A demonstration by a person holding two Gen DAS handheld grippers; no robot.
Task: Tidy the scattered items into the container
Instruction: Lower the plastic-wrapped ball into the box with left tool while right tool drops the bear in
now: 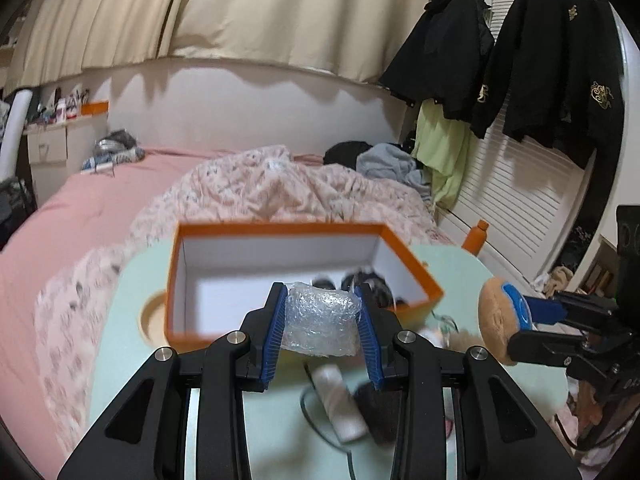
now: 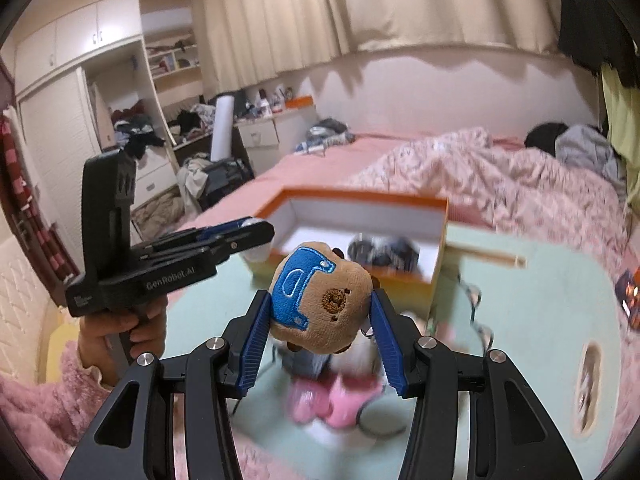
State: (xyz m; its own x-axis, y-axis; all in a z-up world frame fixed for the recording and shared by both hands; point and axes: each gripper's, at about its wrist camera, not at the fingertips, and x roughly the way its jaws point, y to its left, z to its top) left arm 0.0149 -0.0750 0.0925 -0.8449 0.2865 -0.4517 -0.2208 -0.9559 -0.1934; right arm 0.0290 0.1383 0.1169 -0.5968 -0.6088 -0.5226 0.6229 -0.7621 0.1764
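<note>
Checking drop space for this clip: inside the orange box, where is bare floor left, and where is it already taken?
The orange cardboard box has bare white floor across its left half, bordered by the left and back walls. Its right end is crowded with dark blurred items. On the mint-green table, the strip left of the box is bare; the near middle holds a white cylinder and cables.

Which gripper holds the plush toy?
The right gripper: its fingers clamp the brown plush toy. The left gripper grips a bubble-wrap bundle.
</note>
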